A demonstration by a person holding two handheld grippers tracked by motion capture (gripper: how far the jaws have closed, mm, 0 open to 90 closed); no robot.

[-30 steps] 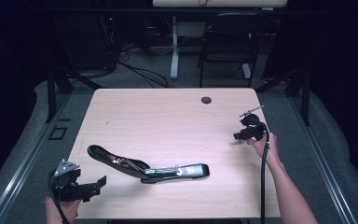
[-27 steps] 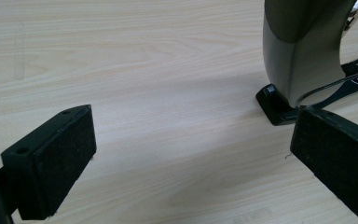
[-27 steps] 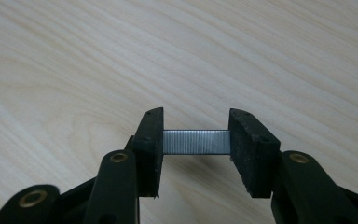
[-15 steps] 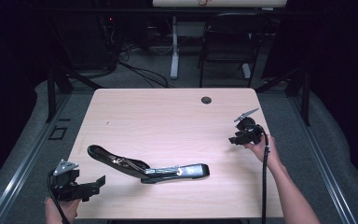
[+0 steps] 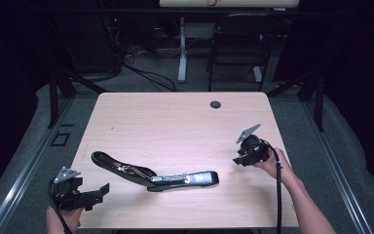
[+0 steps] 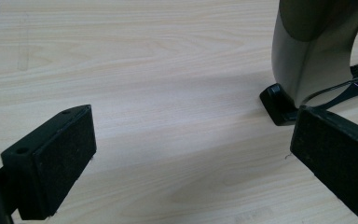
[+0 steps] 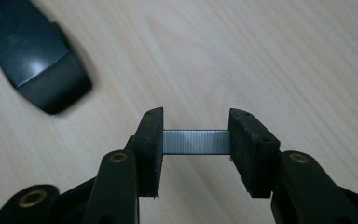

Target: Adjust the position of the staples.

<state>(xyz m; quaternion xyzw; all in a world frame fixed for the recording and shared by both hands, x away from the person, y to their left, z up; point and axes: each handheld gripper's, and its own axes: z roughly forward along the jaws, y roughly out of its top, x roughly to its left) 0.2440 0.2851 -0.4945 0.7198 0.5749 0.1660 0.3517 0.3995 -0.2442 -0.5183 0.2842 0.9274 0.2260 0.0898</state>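
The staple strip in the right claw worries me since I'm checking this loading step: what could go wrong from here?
The staple strip is pinched only by its two ends between the right claw pads, so it could buckle, snap or slip out. The opened stapler lies loose on the table; the left claw stands open beside it, so a push could shift it.

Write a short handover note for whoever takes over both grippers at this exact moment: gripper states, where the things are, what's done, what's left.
Left gripper: open, empty, low at the near left corner of the table, pointed at the stapler's dark end.
Right gripper: shut on a strip of staples, held end to end between its pads, above the table's right side.
Stapler: lies swung open near the front middle of the table, black base to the left, silver top arm to the right.
Done: staples picked up, stapler opened.
Left, probably: steady the stapler with the left gripper, drop the strip into its channel, close it.
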